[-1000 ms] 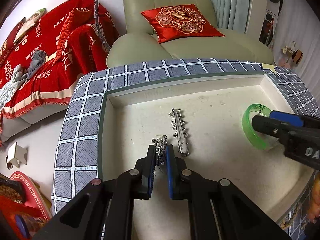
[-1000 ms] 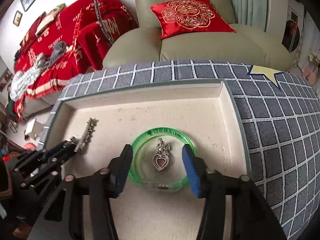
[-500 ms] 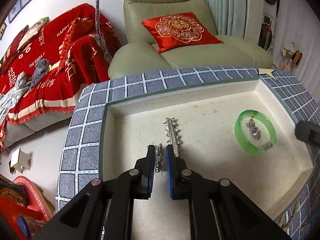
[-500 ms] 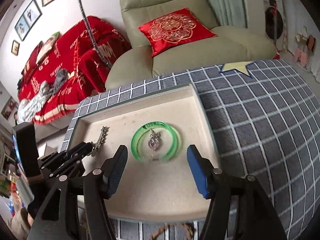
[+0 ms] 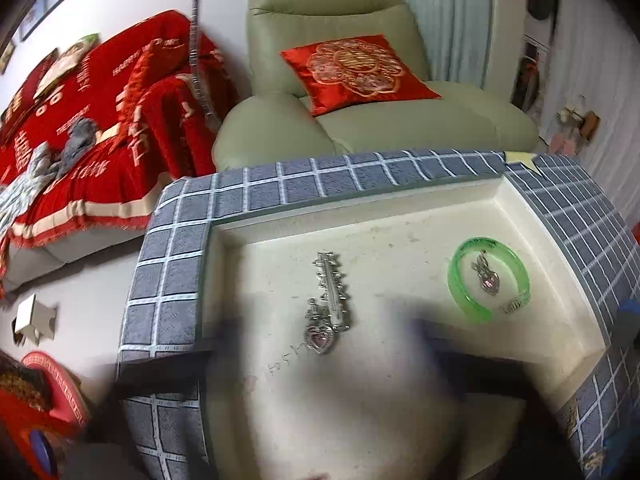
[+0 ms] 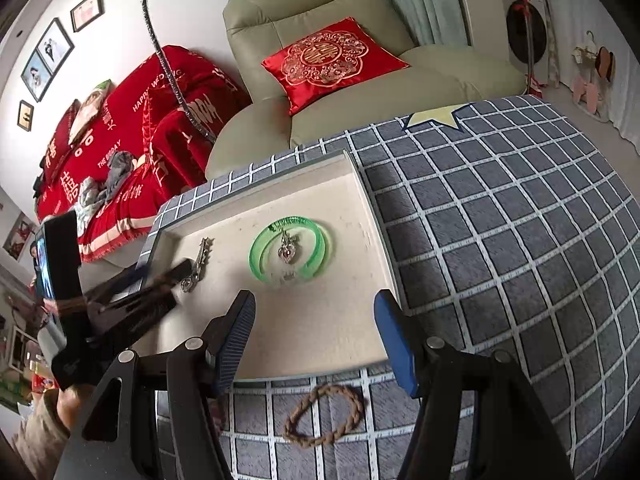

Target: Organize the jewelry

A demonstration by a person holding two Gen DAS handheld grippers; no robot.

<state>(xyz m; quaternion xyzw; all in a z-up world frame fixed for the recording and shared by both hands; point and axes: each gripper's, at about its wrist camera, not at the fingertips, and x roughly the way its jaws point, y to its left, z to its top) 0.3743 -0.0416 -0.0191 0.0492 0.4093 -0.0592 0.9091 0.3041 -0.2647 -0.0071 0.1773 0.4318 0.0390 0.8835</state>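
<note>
- Jewelry sorting was well along: inside the cream tray [image 6: 372, 216] lay a silver hair clip [image 5: 332, 288], a heart pendant [image 5: 319, 338] touching its near end, and a green bangle [image 5: 490, 276] ringed around a second pendant [image 5: 486, 276].
- Left tool [image 6: 160, 284] showed in the right wrist view as a dark blur near the clip at about 9 o'clock; its own camera smeared it out, so I could not tell whether its fingers were apart or together, though it seemed to hold nothing.
- Right tool [image 6: 316, 340] hovered over the tray's near edge with fingers spread wide and empty.
- Braided rope bracelet [image 6: 324, 416] sat outside the tray on the checked bench [image 6: 520, 240], at 6 o'clock below the right tool; by my judgement it was the next piece to gather.
- That move would call for lowering the right tool, closing on one side of the braid, and carrying it into the bare stretch of tray.
- Long axis of the clip ran roughly 12 to 6 o'clock in the left view, its spiked end pointing away toward the armchair [image 5: 360, 80].
</note>
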